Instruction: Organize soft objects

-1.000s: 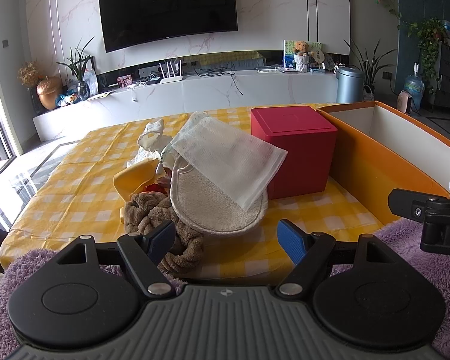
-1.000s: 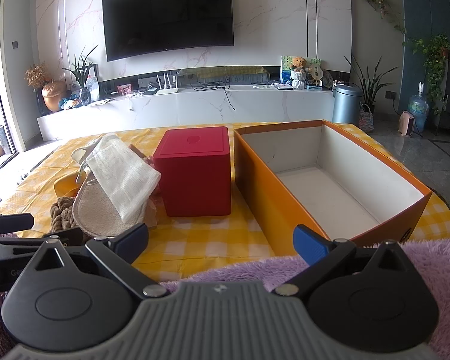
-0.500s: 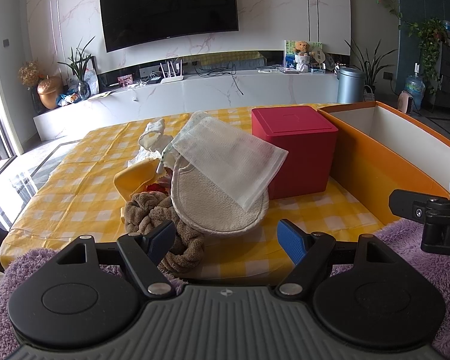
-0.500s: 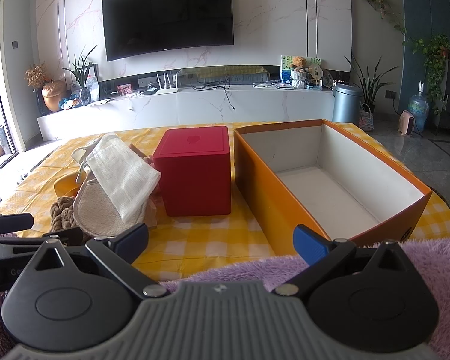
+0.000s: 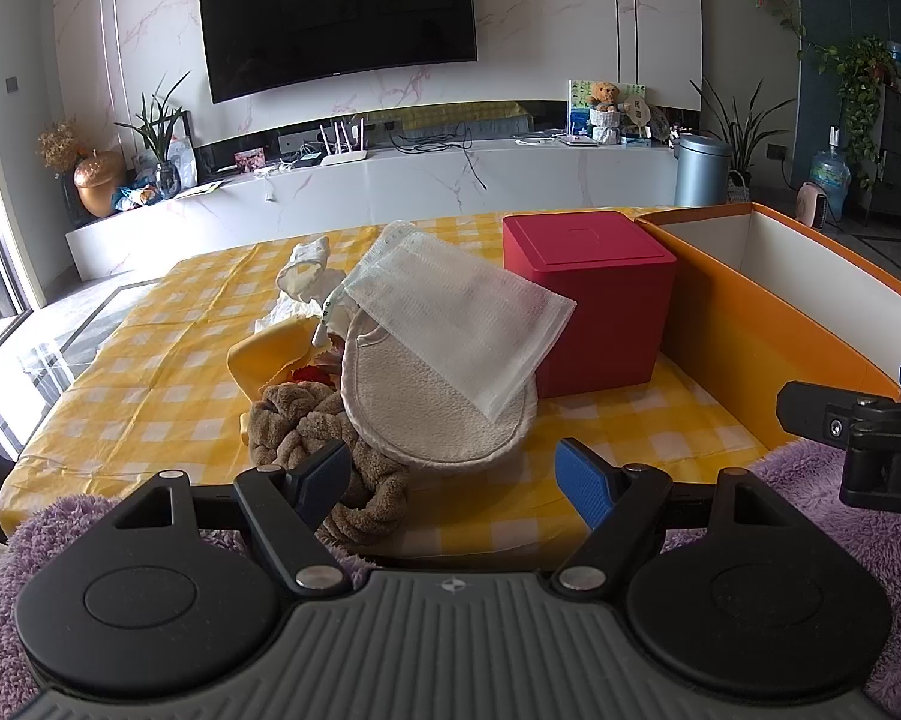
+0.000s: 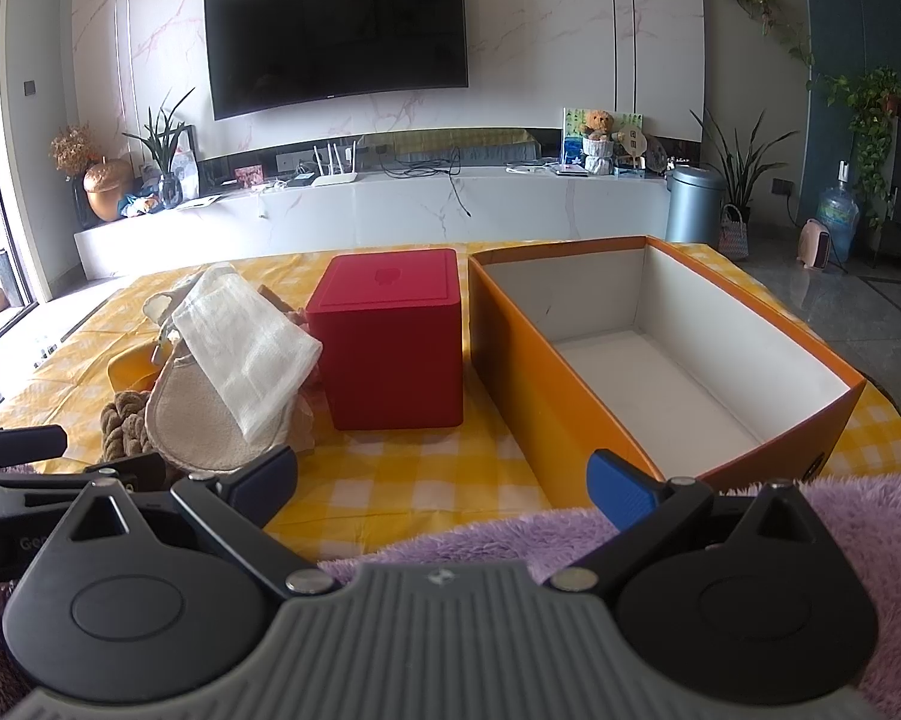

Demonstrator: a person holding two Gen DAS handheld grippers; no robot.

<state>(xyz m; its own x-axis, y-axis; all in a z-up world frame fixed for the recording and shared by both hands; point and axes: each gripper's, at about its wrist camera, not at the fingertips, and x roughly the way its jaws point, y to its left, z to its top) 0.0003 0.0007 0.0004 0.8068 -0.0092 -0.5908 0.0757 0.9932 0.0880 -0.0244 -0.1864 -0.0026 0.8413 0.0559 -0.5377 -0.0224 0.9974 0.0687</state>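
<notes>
Judging by the empty white-lined orange cardboard box [image 6: 660, 360], nothing's been sorted yet, so pretty much the whole job is left. Piled just left of the red lidded cube box [image 5: 594, 294] on the yellow checked tablecloth [image 5: 150, 384] are a gauzy white mesh cloth [image 5: 456, 324], an oval beige terry mitt [image 5: 426, 414] and a knotted brown plush rope [image 5: 324, 432]. Both the left gripper [image 5: 453, 471] and right gripper [image 6: 441, 483] are spread wide with nothing held, parked over fluffy purple fabric [image 6: 858, 516].
</notes>
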